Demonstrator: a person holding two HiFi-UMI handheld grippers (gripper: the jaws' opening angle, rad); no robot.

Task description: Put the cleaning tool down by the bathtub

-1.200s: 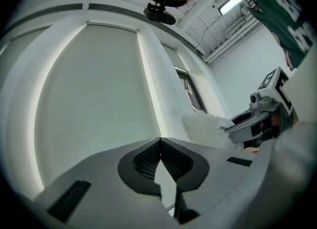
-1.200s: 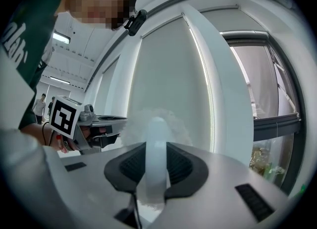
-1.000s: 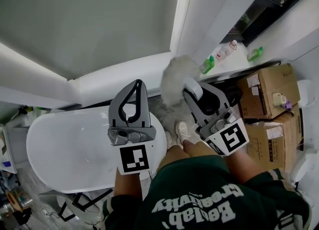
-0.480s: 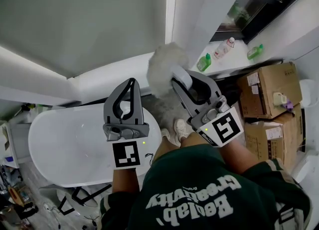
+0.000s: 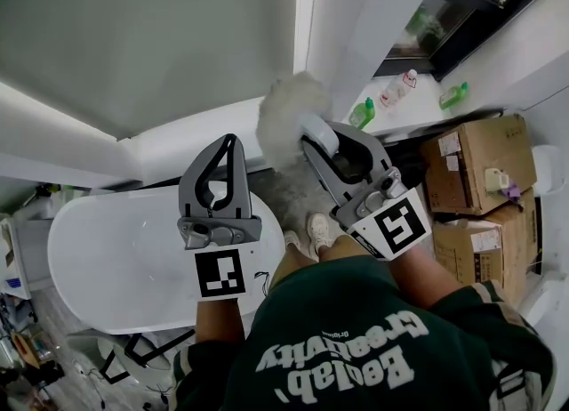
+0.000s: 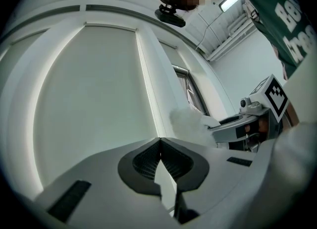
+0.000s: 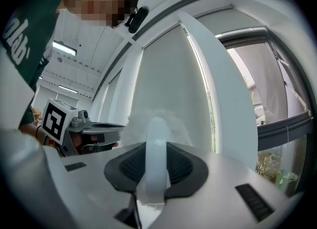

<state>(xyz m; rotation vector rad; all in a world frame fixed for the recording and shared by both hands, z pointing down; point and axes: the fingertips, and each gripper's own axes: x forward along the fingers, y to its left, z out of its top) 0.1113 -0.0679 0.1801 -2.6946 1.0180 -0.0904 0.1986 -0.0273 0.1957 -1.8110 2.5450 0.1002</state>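
The cleaning tool is a fluffy white duster [image 5: 290, 117] on a white handle [image 7: 156, 158]. My right gripper [image 5: 318, 141] is shut on that handle, with the fluffy head [image 7: 151, 126] sticking out past the jaws toward the white wall. My left gripper [image 5: 228, 144] holds nothing; its jaws are shut, tips touching [image 6: 159, 144]. It hovers over the white oval bathtub [image 5: 116, 262] at lower left in the head view. The duster [image 6: 190, 124] and right gripper also show at the right of the left gripper view.
Cardboard boxes [image 5: 480, 162] are stacked at the right. Green and white bottles [image 5: 363, 113] stand on a white ledge under the window. The person's shoes [image 5: 313, 231] rest on grey floor between tub and boxes. A white wall panel [image 5: 178, 44] fills the upper left.
The right gripper and duster have shifted left and slightly up in the head view. The left gripper has drifted a little left too. Both grips are unchanged.
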